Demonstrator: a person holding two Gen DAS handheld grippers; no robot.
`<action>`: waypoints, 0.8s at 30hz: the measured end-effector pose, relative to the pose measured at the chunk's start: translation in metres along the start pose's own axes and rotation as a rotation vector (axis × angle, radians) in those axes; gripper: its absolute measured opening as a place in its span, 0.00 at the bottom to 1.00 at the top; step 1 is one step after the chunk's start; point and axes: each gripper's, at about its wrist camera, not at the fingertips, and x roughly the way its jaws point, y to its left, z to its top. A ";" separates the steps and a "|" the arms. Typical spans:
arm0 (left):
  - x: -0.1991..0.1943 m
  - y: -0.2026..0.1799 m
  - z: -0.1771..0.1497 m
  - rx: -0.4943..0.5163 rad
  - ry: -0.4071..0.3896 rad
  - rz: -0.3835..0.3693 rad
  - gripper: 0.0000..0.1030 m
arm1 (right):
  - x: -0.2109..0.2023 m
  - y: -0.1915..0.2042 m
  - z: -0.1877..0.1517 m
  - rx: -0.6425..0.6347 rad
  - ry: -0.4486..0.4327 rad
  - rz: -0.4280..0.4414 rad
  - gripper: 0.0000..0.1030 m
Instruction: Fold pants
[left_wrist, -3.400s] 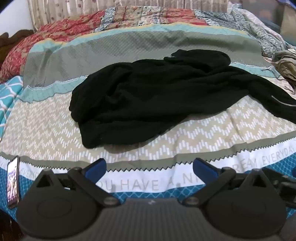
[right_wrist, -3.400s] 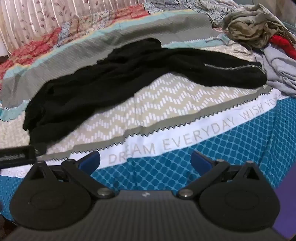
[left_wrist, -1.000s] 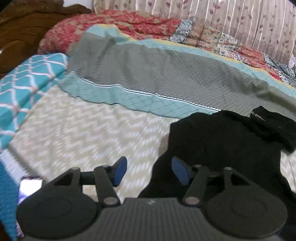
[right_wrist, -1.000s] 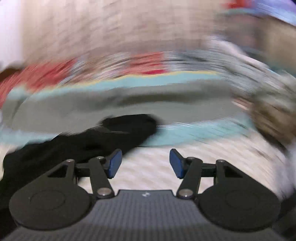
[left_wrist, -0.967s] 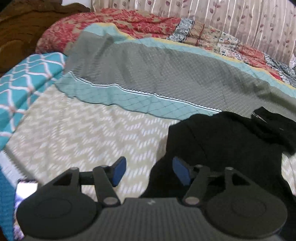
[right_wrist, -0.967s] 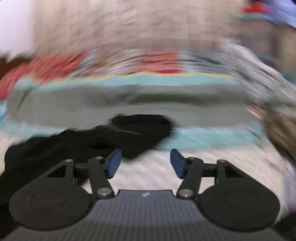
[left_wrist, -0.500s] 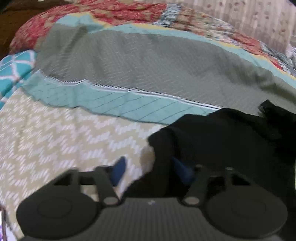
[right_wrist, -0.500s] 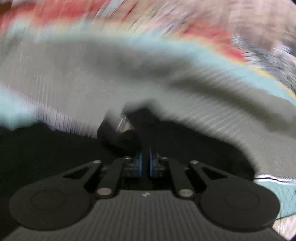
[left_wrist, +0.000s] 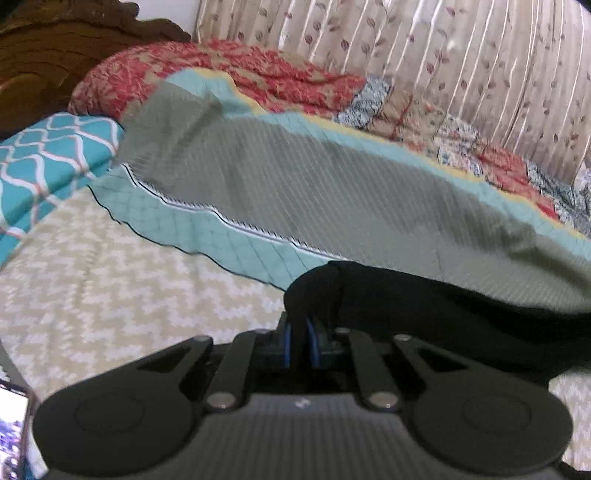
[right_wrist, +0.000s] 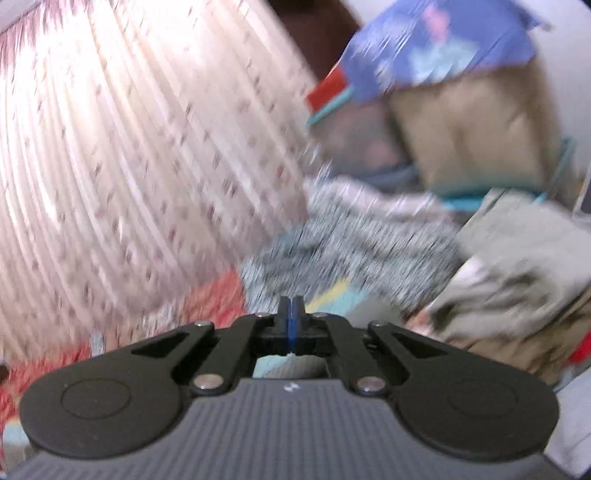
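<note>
So the left gripper (left_wrist: 300, 343) is pinching a bunched corner of the black pants (left_wrist: 424, 314), jaws just finished closing, with the rest lying on the patterned bedspread (left_wrist: 129, 280). Only the right wrist view is showing the right gripper (right_wrist: 290, 317), pads pressed together on nothing, pointing at a blurry curtain (right_wrist: 129, 147). No readable writing anywhere.

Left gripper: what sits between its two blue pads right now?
A bunched fold of the black pants is pinched between the left gripper pads; the left wrist view shows it.
</note>
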 end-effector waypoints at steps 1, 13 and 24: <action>-0.001 0.001 0.001 0.009 0.002 0.008 0.09 | -0.003 -0.002 0.005 -0.009 -0.012 -0.026 0.02; -0.009 0.004 -0.009 0.016 -0.014 0.029 0.09 | 0.071 -0.031 -0.109 -0.093 0.391 -0.148 0.35; -0.032 -0.007 -0.020 0.039 -0.058 0.073 0.09 | 0.198 -0.012 -0.211 -0.054 0.557 -0.366 0.45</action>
